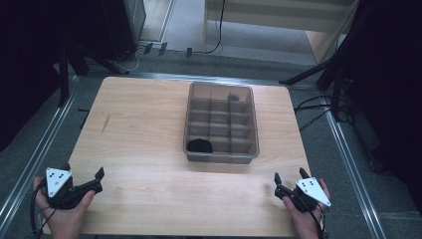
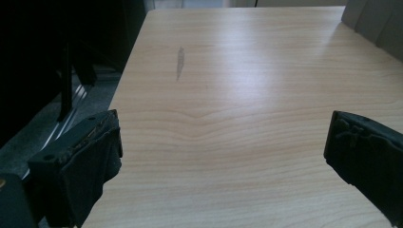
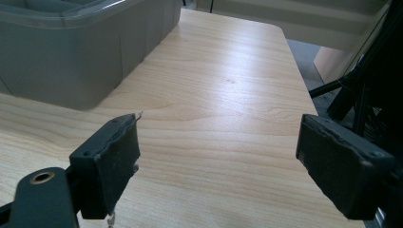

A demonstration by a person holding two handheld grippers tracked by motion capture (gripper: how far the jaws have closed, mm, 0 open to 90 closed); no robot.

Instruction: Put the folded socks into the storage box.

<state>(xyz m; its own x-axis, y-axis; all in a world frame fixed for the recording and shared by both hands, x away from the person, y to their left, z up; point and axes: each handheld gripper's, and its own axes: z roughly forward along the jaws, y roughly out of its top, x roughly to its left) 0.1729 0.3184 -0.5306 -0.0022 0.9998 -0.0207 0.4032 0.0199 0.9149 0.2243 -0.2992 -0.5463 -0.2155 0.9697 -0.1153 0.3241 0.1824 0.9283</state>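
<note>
Organiser box: a grey translucent organiser box (image 1: 221, 155) stands on the wooden counter (image 1: 139, 129), a little right of the middle, well apart from both hands; its wall also shows at the top left of the right gripper view (image 3: 71, 61)
Compartments: dividers split the organiser box into a grid of small cells, three across and several deep
Contents, near-left cell: a black item (image 1: 199, 145) lies in the front left compartment; what it is cannot be told
Contents, far-right cell: a small dark grey item (image 1: 233, 96) sits in the back right compartment, too small to make out
Other cells: nothing can be made out in them from the high view
Left hand-held gripper: the left hand-held gripper (image 1: 82, 175) is held by the person's left hand (image 1: 62, 214) at the near left corner of the counter; its jaws stand wide apart, with bare wood between them in the left gripper view (image 2: 223, 142), and they grip nothing
Right hand-held gripper: the right hand-held gripper (image 1: 290, 176) is held by the right hand (image 1: 308, 219) at the near right edge of the counter; its jaws are spread wide in the right gripper view (image 3: 218, 142), holding nothing and touching nothing
Counter mark: a faint grey streak (image 2: 180, 62) runs along the wood ahead of the left hand-held gripper
</note>
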